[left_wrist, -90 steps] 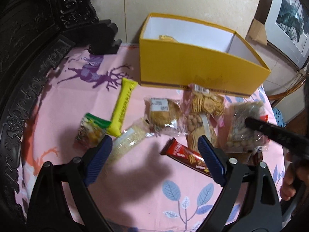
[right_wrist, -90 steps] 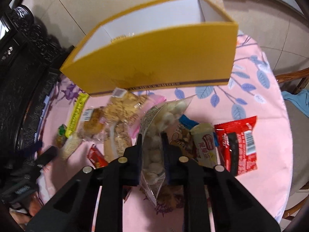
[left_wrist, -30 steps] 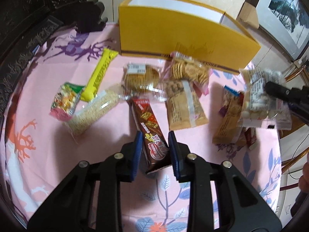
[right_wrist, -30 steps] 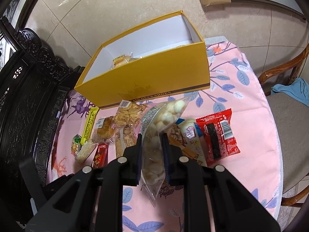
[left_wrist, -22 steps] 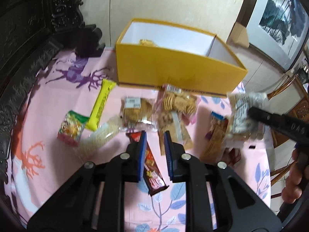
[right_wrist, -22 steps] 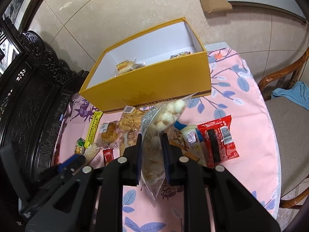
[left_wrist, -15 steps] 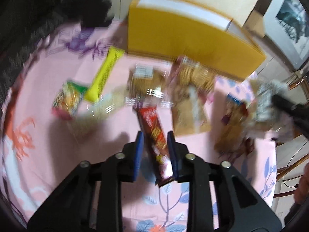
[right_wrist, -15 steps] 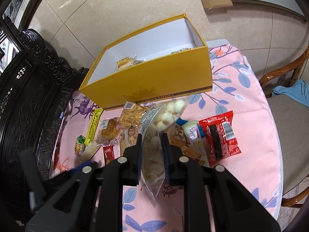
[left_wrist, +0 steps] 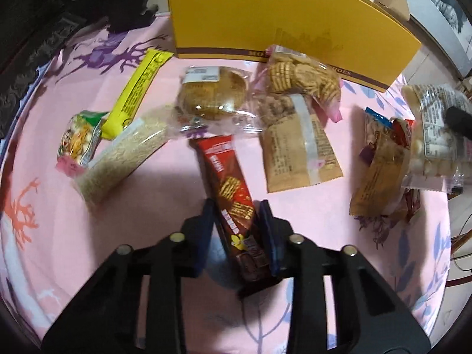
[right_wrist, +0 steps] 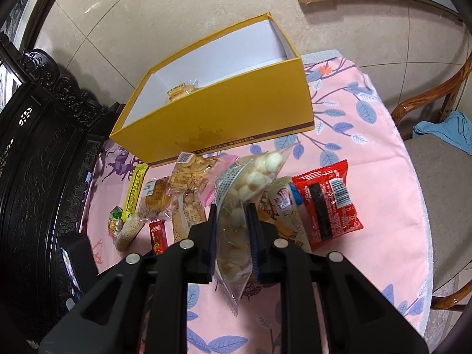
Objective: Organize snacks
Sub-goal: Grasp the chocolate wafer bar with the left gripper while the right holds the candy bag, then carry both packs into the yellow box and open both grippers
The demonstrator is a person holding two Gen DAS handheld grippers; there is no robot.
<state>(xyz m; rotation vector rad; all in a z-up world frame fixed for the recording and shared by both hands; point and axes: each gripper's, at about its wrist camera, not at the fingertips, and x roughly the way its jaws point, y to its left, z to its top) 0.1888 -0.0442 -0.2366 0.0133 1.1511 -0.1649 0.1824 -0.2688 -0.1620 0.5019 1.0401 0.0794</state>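
My left gripper (left_wrist: 237,209) is shut on a red-brown wafer bar (left_wrist: 230,197), held just above the pink cloth. My right gripper (right_wrist: 231,215) is shut on a clear bag of round white puffs (right_wrist: 236,221), held well above the table; that bag also shows in the left wrist view (left_wrist: 430,135). The open yellow box (right_wrist: 236,118) stands at the back and holds a small yellow-wrapped snack (right_wrist: 180,90). Loose snacks lie in front of it: a yellow bar (left_wrist: 137,85), a round cookie pack (left_wrist: 212,94), a biscuit bag (left_wrist: 301,73) and a brown packet (left_wrist: 298,147).
A pale rice-cracker stick (left_wrist: 124,153) and a small green-topped packet (left_wrist: 78,135) lie at the left. A red packet (right_wrist: 327,203) lies at the right. Dark carved furniture (right_wrist: 35,147) borders the left side. A wooden chair (right_wrist: 436,153) with a blue cloth stands at the right.
My left gripper closed on the wafer bar and has lifted and swung about with it, now lower toward the cloth. My right gripper has risen slightly with the puff bag.
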